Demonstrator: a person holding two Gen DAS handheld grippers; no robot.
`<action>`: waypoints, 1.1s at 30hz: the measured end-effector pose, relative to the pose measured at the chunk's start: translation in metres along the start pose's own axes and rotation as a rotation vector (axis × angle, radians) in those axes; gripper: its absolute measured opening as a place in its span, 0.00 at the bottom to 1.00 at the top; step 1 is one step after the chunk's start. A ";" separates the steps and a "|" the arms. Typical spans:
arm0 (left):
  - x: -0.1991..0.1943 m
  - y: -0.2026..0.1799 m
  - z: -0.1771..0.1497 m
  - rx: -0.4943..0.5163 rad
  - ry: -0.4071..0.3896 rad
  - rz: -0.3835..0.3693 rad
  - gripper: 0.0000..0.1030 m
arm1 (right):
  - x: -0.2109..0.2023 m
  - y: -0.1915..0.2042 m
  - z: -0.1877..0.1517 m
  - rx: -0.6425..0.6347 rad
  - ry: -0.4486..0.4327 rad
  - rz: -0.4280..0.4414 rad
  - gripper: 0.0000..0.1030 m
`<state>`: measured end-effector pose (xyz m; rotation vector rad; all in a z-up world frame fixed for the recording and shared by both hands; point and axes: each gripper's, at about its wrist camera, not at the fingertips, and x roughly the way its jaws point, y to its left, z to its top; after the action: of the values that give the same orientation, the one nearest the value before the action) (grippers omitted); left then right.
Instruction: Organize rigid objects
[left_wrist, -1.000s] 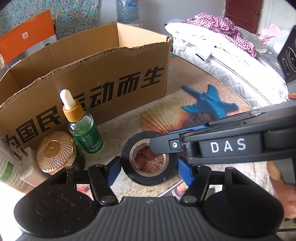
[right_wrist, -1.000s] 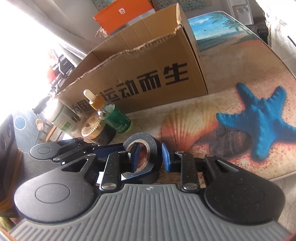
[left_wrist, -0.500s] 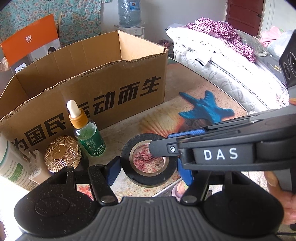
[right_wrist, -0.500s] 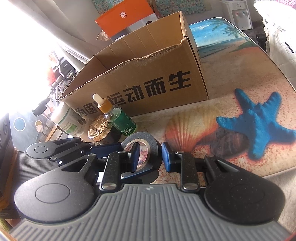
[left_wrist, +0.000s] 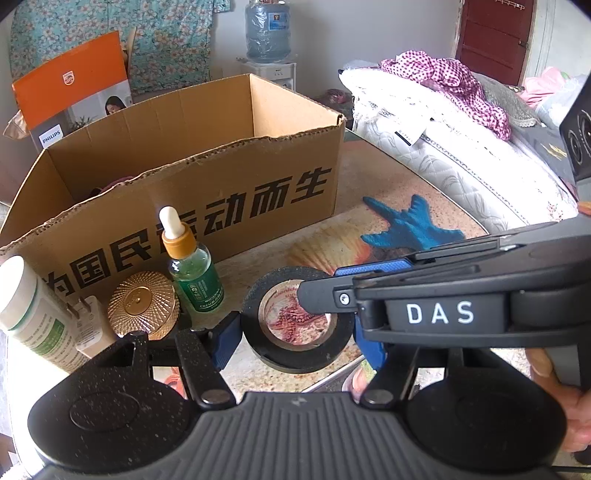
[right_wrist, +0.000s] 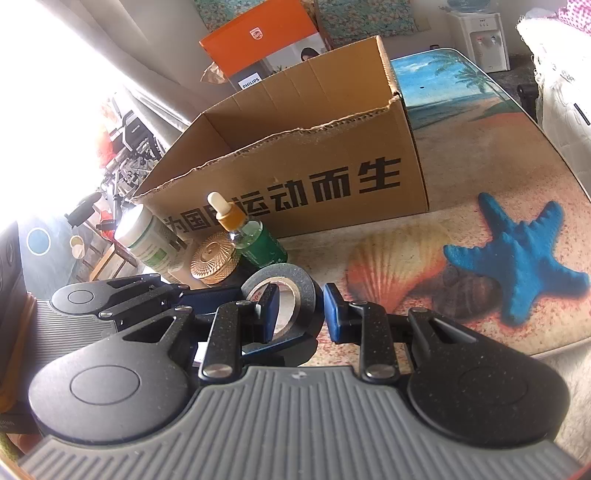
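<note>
A black tape roll (left_wrist: 280, 275) hangs just above the near edge of the beach-print table (left_wrist: 369, 177). My left gripper (left_wrist: 299, 339) is shut across the roll's outer rim, a blue pad on each side. My right gripper (left_wrist: 306, 295) reaches in from the right, its tip inside the hole. In the right wrist view, my right gripper (right_wrist: 301, 314) is shut on the wall of the tape roll (right_wrist: 291, 275), one pad inside the hole and one outside. The open cardboard box (left_wrist: 221, 192) stands behind it.
Left of the roll stand a green dropper bottle (left_wrist: 195, 273), a gold-lidded jar (left_wrist: 142, 306), a small plug adapter and a white bottle (left_wrist: 26, 306). An orange carton (left_wrist: 70, 88) stands behind the box. A bed (left_wrist: 443, 129) runs along the table's right side. A hand (left_wrist: 554, 387) holds the right gripper.
Both grippers have risen a little with the tape roll held between them. The dropper bottle and gold jar have slid rightward in both views, and more of the box's inside shows.
</note>
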<state>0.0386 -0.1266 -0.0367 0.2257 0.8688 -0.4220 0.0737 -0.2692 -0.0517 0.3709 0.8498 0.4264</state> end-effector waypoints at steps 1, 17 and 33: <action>-0.002 0.000 0.000 -0.001 -0.004 0.001 0.65 | -0.001 0.001 0.000 -0.003 -0.001 0.000 0.24; -0.059 0.008 0.021 0.013 -0.164 0.044 0.65 | -0.042 0.040 0.025 -0.099 -0.118 0.012 0.24; -0.045 0.080 0.138 -0.079 -0.122 -0.024 0.60 | -0.006 0.070 0.169 -0.189 -0.077 0.197 0.23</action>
<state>0.1436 -0.0928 0.0871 0.1156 0.7671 -0.4191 0.1874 -0.2366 0.0882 0.2949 0.6940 0.6662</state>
